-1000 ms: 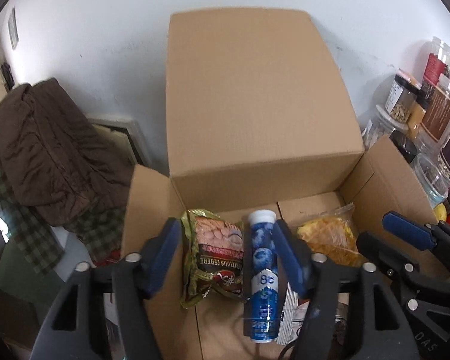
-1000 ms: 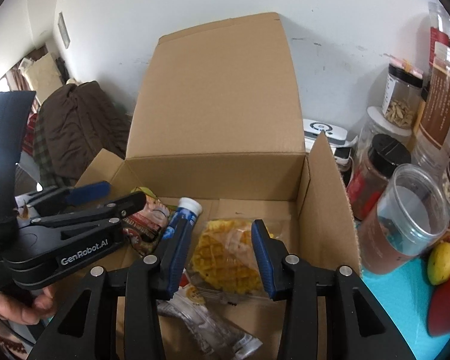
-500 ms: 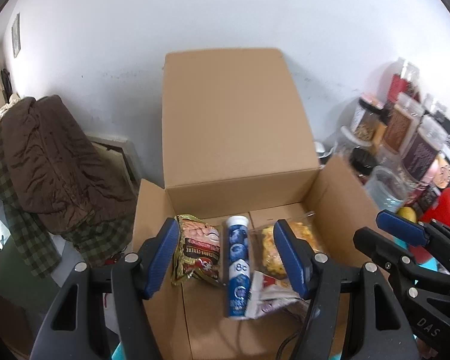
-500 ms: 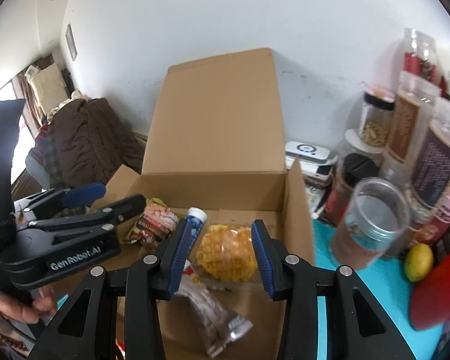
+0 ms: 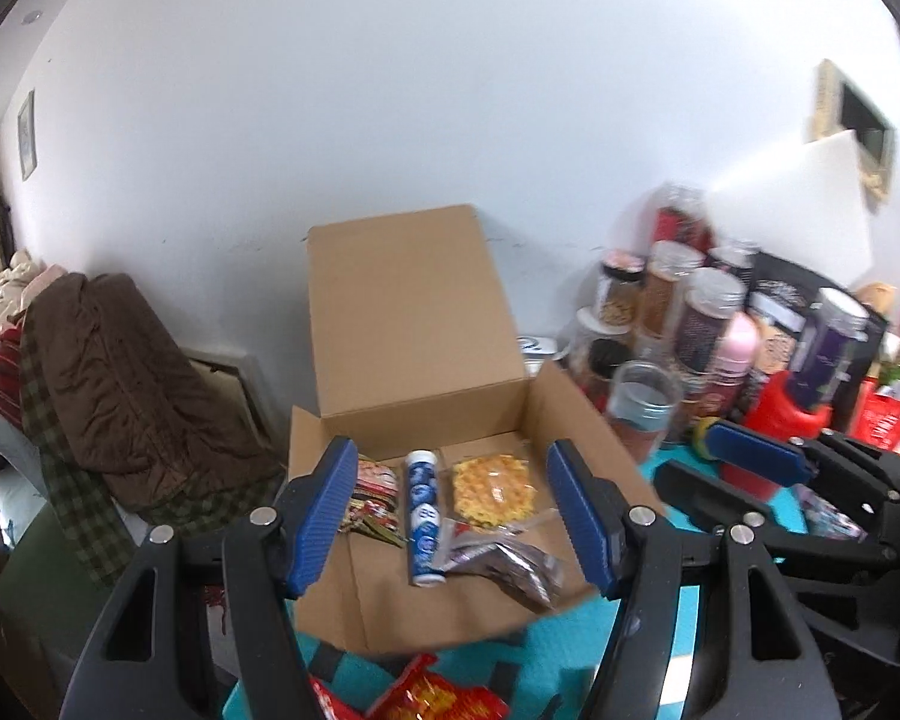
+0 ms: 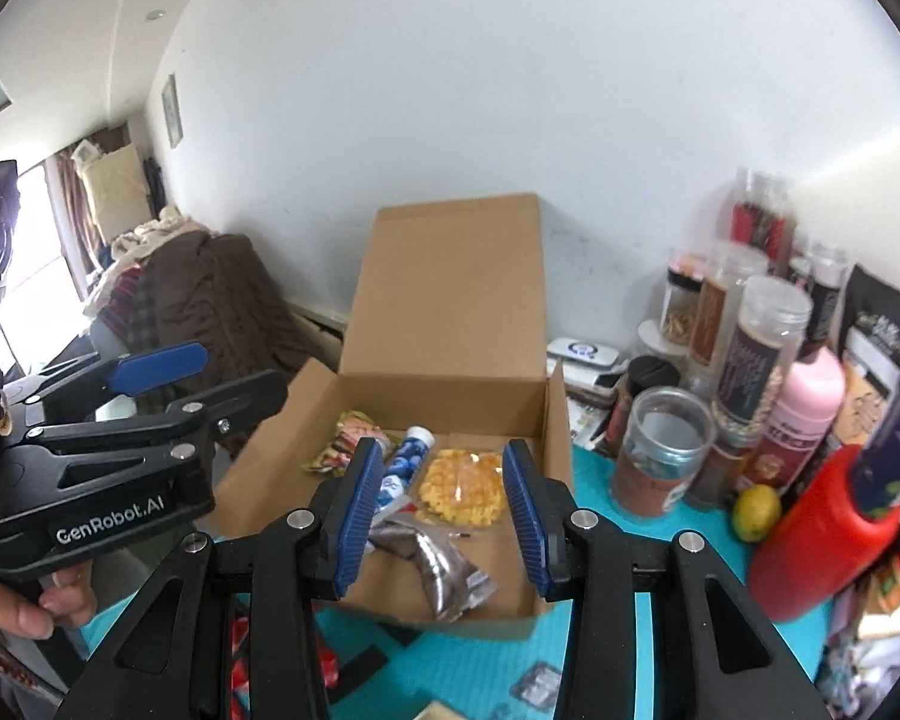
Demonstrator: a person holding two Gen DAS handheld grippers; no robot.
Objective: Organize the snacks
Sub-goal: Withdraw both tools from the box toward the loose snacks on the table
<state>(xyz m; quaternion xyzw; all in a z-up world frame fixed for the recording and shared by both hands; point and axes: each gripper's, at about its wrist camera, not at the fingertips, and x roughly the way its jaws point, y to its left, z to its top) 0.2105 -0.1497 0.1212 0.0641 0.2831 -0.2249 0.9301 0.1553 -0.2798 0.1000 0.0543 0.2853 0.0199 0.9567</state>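
Both grippers, left and right, spread wide, empty, above open box.

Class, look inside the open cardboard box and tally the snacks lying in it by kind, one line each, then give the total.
In the cardboard box:
Printed foil snack bag: 1
Blue tube with white cap: 1
Clear bag of yellow waffle snacks: 1
Clear packet with dark contents: 1
Total: 4
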